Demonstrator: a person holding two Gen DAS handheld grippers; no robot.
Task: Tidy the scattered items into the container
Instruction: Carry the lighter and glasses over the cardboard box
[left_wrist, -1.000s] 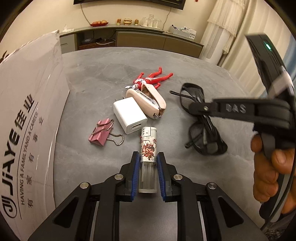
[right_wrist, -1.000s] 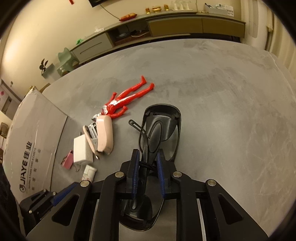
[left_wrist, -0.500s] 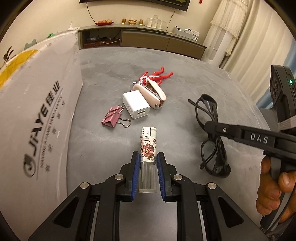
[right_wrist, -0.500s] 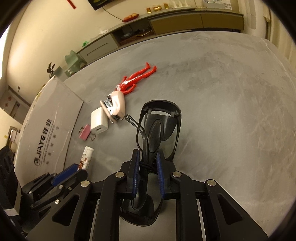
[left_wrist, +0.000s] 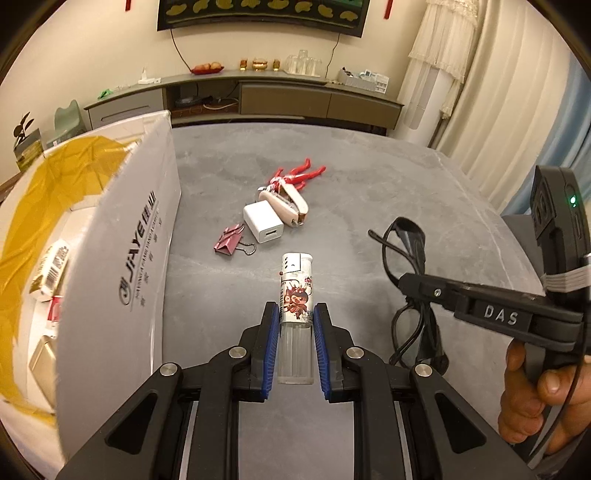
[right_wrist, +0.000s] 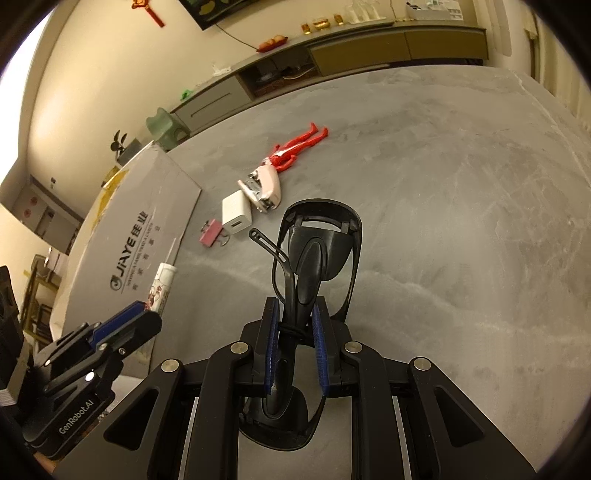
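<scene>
Left gripper (left_wrist: 294, 343) clamps our lighter (left_wrist: 296, 295) above the table (left_wrist: 369, 177), beside the box (left_wrist: 140, 236) at its left edge | right gripper (right_wrist: 294, 350) pinches the glasses (right_wrist: 317, 251) at folded temples | lighter: light, rigid, slick; hold mid-body | glasses: light, fragile; hold the frame, not lenses

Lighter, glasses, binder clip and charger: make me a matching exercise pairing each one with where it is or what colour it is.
Column one:
1. lighter
2. glasses
3. binder clip
4. charger

Column two:
A. white, lying on the table beside the stapler
B. held in the right gripper
C. pink, lying on the table
D. held in the left gripper

Pairs: 1-D, 2-B, 3-C, 4-A
</scene>
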